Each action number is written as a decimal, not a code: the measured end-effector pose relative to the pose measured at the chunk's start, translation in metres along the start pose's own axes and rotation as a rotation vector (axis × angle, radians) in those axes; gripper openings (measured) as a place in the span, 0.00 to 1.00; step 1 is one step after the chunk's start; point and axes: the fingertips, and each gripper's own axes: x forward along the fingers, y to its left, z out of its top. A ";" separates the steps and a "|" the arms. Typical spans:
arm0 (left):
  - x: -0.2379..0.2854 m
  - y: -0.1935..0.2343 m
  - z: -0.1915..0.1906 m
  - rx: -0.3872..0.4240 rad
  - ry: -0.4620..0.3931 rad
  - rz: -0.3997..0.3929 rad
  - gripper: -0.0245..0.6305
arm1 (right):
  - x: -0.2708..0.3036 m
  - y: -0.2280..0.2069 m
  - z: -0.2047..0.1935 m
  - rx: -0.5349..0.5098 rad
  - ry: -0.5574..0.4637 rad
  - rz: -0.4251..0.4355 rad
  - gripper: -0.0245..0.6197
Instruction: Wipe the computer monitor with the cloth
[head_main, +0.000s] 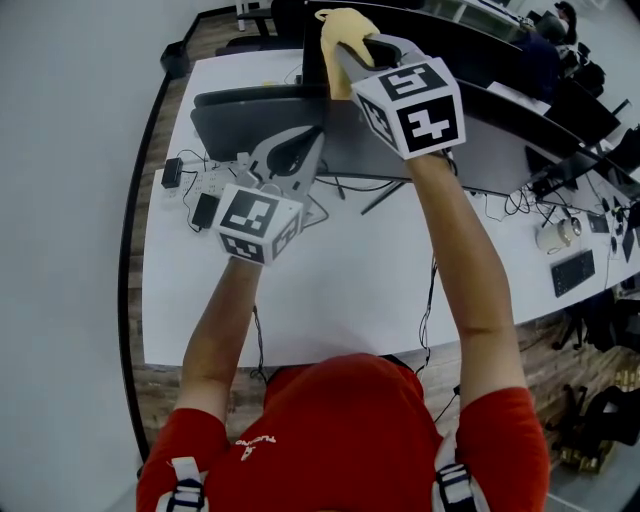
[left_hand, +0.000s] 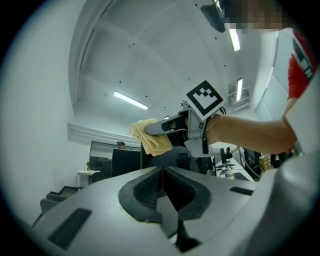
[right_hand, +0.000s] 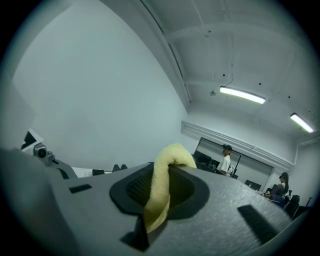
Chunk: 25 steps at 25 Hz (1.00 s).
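A yellow cloth (head_main: 338, 32) is pinched in my right gripper (head_main: 347, 52), which is shut on it and raised by the upper edge of the monitor (head_main: 240, 120). In the right gripper view the cloth (right_hand: 161, 187) loops up out of the closed jaws of the right gripper (right_hand: 167, 167). The left gripper view shows the cloth (left_hand: 150, 141) bunched against a dark panel (left_hand: 172, 159), with the right gripper (left_hand: 156, 128) on it. My left gripper (head_main: 310, 142) is lower, at the monitor's left part, jaws shut and empty (left_hand: 163, 171).
The white desk (head_main: 340, 290) carries cables and small black devices (head_main: 205, 210) at the left behind the monitor. A second desk row at right has a keyboard (head_main: 572, 270) and cords. People (right_hand: 226, 162) stand far off in the room.
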 end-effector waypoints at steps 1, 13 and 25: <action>0.000 0.000 0.000 0.000 -0.002 -0.002 0.05 | -0.001 -0.001 -0.001 -0.002 0.002 -0.003 0.13; 0.016 -0.024 -0.004 0.000 -0.005 -0.037 0.05 | -0.032 -0.040 -0.028 0.019 0.032 -0.047 0.13; 0.065 -0.083 -0.008 0.020 0.018 -0.013 0.05 | -0.090 -0.112 -0.079 0.053 0.022 -0.046 0.13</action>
